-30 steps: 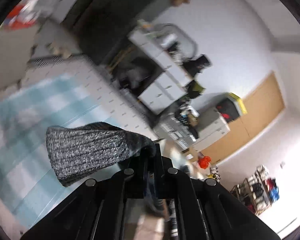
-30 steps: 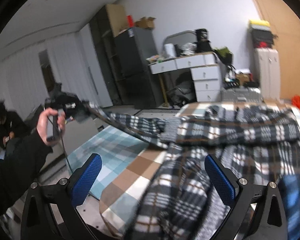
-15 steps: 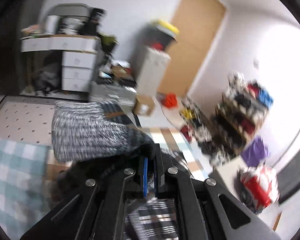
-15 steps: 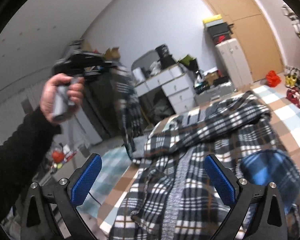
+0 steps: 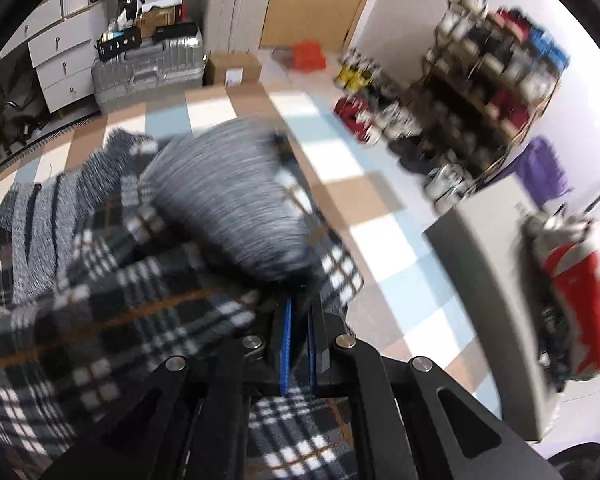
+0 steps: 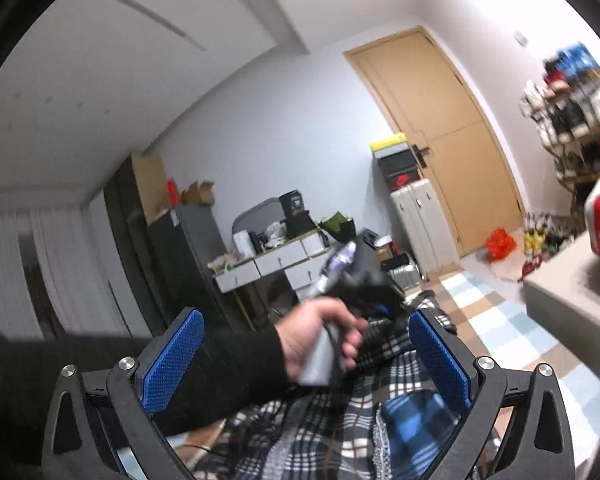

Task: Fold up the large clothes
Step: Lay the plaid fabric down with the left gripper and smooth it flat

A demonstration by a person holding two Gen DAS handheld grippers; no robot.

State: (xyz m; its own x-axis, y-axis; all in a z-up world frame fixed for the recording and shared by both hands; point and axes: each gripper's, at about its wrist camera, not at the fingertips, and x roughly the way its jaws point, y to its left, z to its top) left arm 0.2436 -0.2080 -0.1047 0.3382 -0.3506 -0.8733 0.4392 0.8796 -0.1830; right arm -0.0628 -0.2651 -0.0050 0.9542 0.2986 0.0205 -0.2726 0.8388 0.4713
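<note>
The plaid shirt sprawls over the checked bed, its grey cuff between the left gripper's just-loosening fingers, right gripper spread empty, shoe rack far right.

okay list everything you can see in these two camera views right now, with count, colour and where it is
plaid garment: one, black and white, spread on the bed
knit cuff: one, grey, in the left gripper
bedcover: one, tan, white and pale blue checks
blue plaid cloth: one, on the garment
suitcase: one, silver, by the drawers
drawers: one unit, white
door: one, tan
shoe rack: one, full, by the wall
left gripper: black, blue pads, nearly shut on the cuff
right gripper: black, blue pads, open
hand: one, black sleeve
</note>
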